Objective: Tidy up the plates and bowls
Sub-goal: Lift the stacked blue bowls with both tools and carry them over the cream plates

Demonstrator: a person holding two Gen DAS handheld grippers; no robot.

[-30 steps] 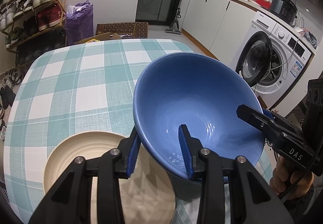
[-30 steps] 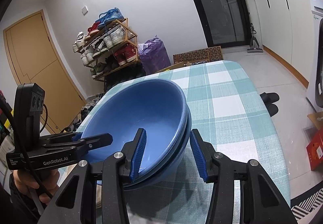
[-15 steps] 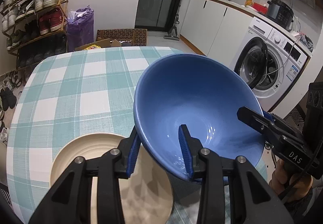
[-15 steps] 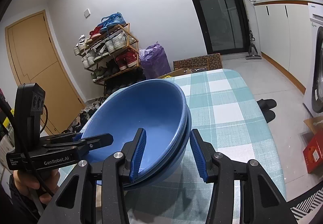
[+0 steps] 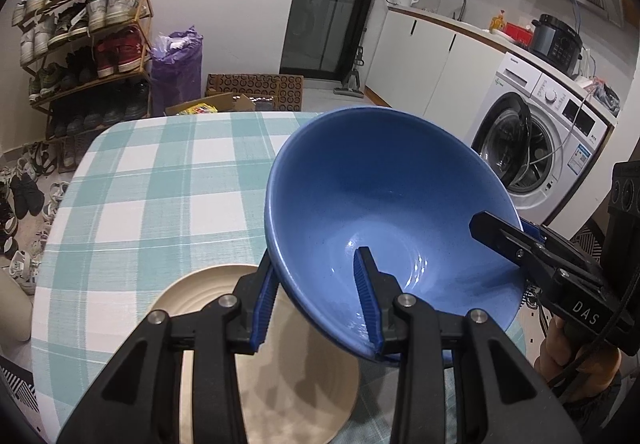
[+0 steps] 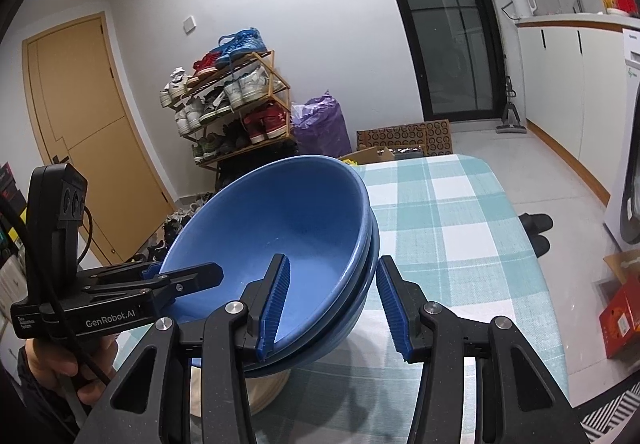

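The left gripper [image 5: 316, 300] is clamping the near rim of the blue bowls [image 5: 384, 212], one blue-padded finger pressing inside the wall and the other outside it, so the stack is hanging tilted above the table [image 5: 152, 180] with its mouth facing the camera. The right gripper [image 6: 332, 304] is taking the opposite side of the same stack: its inner pad is lying against the inside of the top bowl, while a sliver of gap is showing between its outer pad and the outer wall, so I cannot tell whether it is truly squeezing. In the right wrist view the blue bowls [image 6: 288, 228] are showing as nested pieces, with layered rims along the right side. Each gripper is appearing in the other's view: the right gripper [image 5: 500, 232] is reaching over the rim from the right, and the left gripper [image 6: 176, 276] is coming in from the left, a hand [image 6: 52, 368] gripping its handle. Directly under the raised stack, at the near edge of the table, a cream plate [image 5: 248, 364] is lying flat on the green-and-white checked cloth, apart from the bowls above it. Beyond the far edge of the table, a shoe rack [image 5: 84, 36] is standing against the wall, a purple bag [image 5: 176, 64] beside it, and a washing machine [image 5: 540, 132] is sitting off to the right.
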